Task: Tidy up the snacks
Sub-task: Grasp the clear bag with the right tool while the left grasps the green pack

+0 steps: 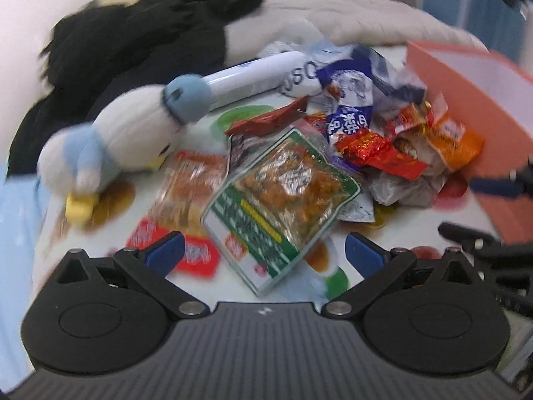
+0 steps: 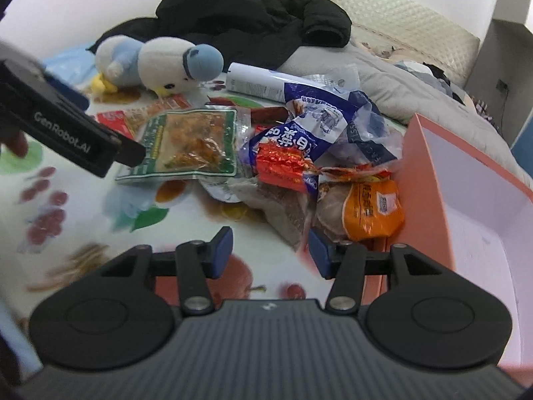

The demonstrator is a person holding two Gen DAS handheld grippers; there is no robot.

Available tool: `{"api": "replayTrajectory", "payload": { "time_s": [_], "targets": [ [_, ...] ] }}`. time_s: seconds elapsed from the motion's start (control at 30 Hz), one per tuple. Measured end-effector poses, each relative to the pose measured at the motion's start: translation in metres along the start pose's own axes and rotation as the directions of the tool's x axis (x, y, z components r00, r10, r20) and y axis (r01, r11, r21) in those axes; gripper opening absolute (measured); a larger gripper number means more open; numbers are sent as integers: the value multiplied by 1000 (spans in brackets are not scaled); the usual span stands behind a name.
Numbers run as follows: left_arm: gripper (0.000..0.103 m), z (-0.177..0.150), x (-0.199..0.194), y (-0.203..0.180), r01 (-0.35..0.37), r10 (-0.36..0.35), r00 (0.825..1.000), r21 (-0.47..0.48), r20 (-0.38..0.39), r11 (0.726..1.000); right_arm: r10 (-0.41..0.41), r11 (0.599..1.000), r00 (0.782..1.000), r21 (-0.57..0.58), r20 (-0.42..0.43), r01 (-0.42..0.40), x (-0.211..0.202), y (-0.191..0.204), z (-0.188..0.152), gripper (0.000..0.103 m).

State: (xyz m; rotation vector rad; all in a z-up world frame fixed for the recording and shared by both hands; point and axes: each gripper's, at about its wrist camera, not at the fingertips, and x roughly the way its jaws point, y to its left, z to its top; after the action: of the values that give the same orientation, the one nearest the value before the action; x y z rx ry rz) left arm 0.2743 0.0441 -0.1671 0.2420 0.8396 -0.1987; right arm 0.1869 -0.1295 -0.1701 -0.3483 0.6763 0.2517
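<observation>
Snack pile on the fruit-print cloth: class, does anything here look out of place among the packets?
Yes. A white-and-blue plush duck lies tipped on its side at the pile's far left edge, and a white cylindrical bottle lies flat beside it. Neither is a snack. The salmon-pink cardboard box on the right looks empty where visible.

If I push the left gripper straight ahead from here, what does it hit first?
Most likely the green-bordered snack packet, lying directly between the open left gripper fingers and closest to them. The heaped snack pile lies further on. Depth is hard to judge in the blurred fisheye view.
</observation>
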Motion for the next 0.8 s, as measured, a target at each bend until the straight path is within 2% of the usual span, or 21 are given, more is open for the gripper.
{"api": "replayTrajectory", "payload": {
  "time_s": [0.13, 0.2, 0.3, 0.37, 0.43, 0.5, 0.6, 0.7, 0.8],
  "targets": [
    [103, 12, 18, -5, 17, -20, 1000, 145, 17, 989, -25, 999, 1000, -47, -12, 24, 23, -2, 5, 55],
    [103, 18, 29, -8, -3, -2, 1000, 223, 19, 975, -39, 996, 999, -84, -12, 37, 34, -1, 6, 55],
    [103, 25, 43, -12, 19, -30, 999, 326, 28, 945, -38, 991, 999, -127, -14, 36, 46, -1, 7, 58],
    [103, 29, 54, -14, 28, -39, 999, 361, 23, 932, -46, 987, 999, -154, -20, 43, 55, 0, 6, 59],
    [103, 32, 65, -15, 56, -59, 998, 389, -3, 920, -45, 985, 999, -168, -31, 39, 63, 0, 5, 59],
    [103, 33, 74, -15, 62, -68, 998, 420, -1, 905, -20, 984, 999, -178, -34, 13, 69, -1, 5, 59],
    [103, 32, 81, -16, 93, -100, 995, 446, -8, 890, -22, 977, 1000, -212, -19, 18, 75, 2, 4, 58],
    [102, 33, 85, -14, 105, -104, 994, 410, -25, 906, -28, 974, 999, -224, -25, 22, 78, 3, 6, 58],
    [92, 32, 79, -13, 122, -116, 993, 369, -39, 922, -35, 973, 999, -229, -36, 26, 79, 5, 8, 55]
  ]
}}
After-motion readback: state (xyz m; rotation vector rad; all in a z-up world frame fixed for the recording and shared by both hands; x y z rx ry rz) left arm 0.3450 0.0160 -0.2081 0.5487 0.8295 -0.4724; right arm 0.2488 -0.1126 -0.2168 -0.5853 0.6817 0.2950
